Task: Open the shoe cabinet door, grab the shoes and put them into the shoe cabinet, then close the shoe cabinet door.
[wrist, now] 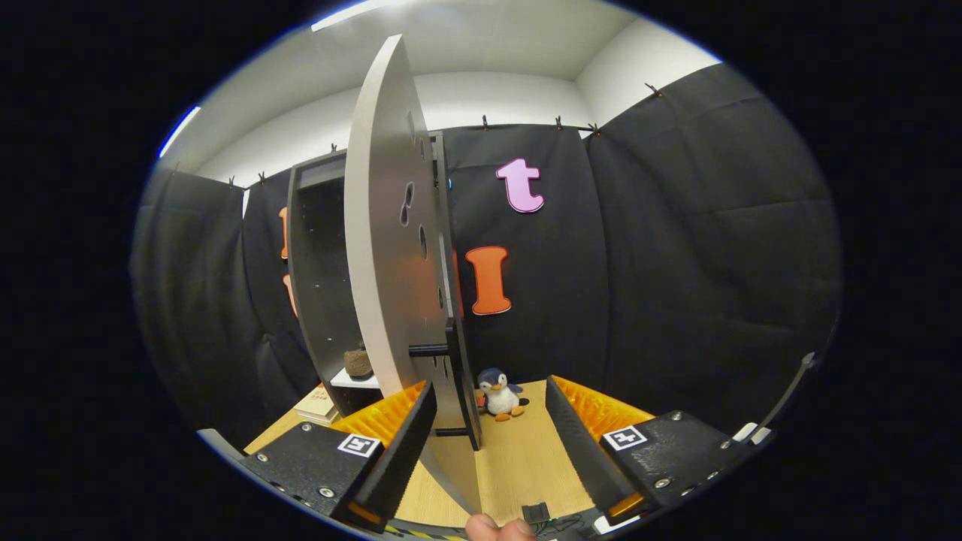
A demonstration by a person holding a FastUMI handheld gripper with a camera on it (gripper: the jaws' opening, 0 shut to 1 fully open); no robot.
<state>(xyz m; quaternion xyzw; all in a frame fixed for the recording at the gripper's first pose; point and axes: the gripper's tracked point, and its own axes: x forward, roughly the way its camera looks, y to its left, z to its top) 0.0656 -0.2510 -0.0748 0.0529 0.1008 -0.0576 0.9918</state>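
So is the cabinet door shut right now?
No, the door stands swung open edge-on between the open claw fingers, with the cabinet interior and a shoe showing beside it.

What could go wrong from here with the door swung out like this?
The gripper is open, with the cabinet door edge-on between its fingers, close to one of them. Pushing from here may let the door's edge slide off that finger or scrape it instead of swinging.

A shoe sits near the front of the low shelf; if it overhangs, the closing door could catch it.

The toy penguin stands just beyond the door, so a wide sweep might knock it over.
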